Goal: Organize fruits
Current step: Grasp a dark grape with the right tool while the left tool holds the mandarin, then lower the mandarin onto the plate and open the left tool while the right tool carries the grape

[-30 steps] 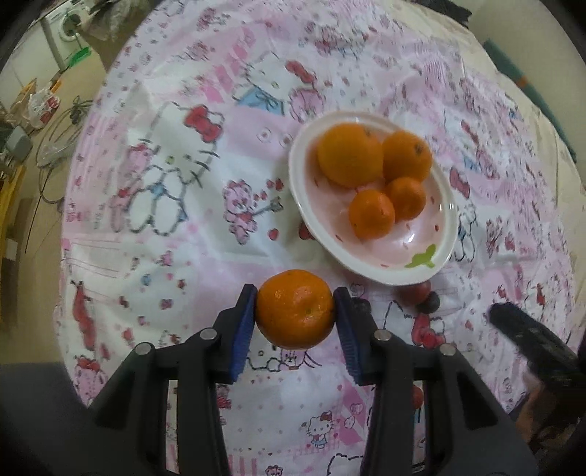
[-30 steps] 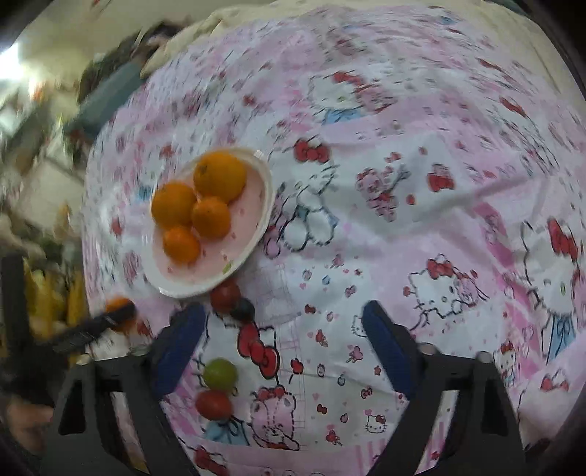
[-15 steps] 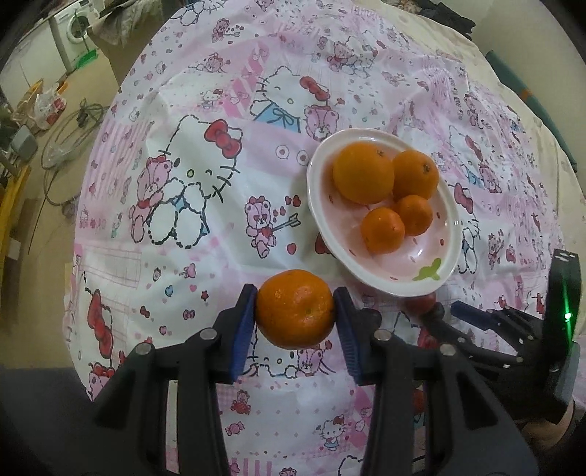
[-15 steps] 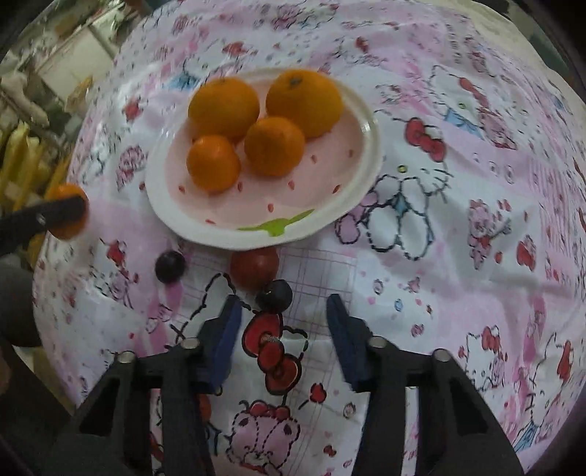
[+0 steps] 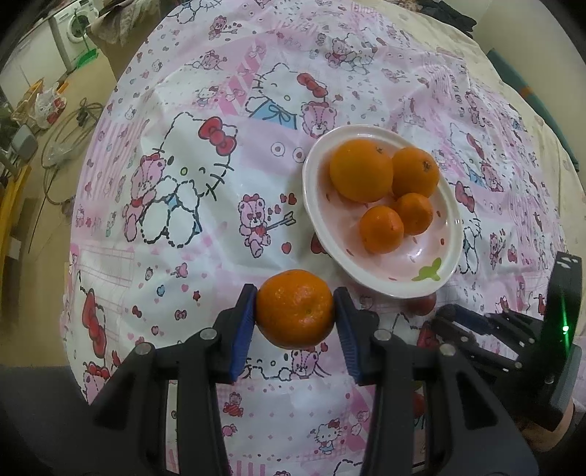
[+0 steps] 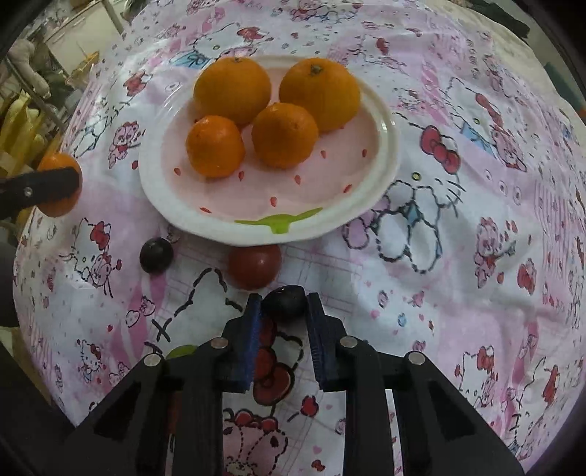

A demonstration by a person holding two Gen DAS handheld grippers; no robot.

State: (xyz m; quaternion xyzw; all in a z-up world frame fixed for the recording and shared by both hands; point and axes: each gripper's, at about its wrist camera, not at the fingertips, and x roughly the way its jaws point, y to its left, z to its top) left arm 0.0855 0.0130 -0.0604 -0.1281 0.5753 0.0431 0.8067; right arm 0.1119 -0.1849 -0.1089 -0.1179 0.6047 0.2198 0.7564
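A: How do the two grippers sit?
B: Both tilt steeply down over the cloth; the left gripper (image 5: pixel 295 311) clamps an orange (image 5: pixel 295 309) at lower centre, below the plate (image 5: pixel 384 285)

A: The right?
B: The right gripper (image 6: pixel 284 304) pinches a dark grape (image 6: pixel 284 302) between its tips, just below the plate's rim

A home: a washing machine (image 5: pixel 75 31) stands past the table's far left corner, cartoon-cat tablecloth (image 5: pixel 190 175) on the table, cluttered floor.
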